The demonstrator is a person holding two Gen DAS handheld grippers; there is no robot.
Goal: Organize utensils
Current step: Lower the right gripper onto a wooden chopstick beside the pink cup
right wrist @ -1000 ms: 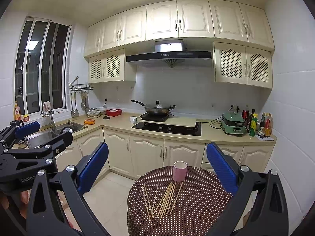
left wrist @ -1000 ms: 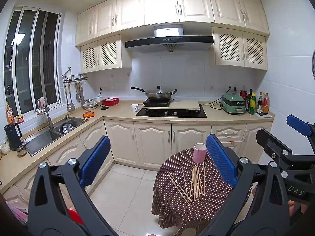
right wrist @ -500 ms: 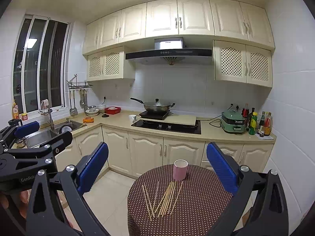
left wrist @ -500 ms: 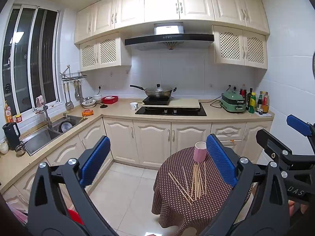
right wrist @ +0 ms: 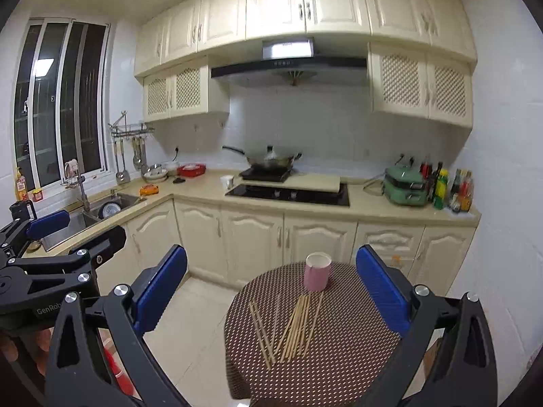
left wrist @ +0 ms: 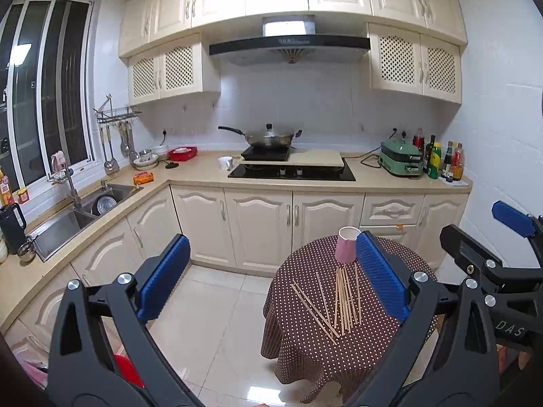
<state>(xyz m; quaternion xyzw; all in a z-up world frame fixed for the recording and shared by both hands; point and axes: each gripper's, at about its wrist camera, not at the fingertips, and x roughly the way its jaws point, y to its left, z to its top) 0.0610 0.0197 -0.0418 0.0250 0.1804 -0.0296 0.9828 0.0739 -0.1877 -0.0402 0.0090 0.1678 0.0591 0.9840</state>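
While scattered loose, chopsticks (right wrist: 288, 330) lie on your dotted round table (right wrist: 339, 356), just before the upright pink cup (right wrist: 317, 271).
Your left gripper (left wrist: 271, 278) and right gripper (right wrist: 271, 285) hang above, well apart from them, jaws spread wide, empty; kitchen counter (right wrist: 373, 208) behind.

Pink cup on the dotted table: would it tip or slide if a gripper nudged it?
The pink cup looks like thin paper and seems empty, so probably light and easily tipped. It stands upright on a loose tablecloth, so a push may drag the cloth and the chopsticks.
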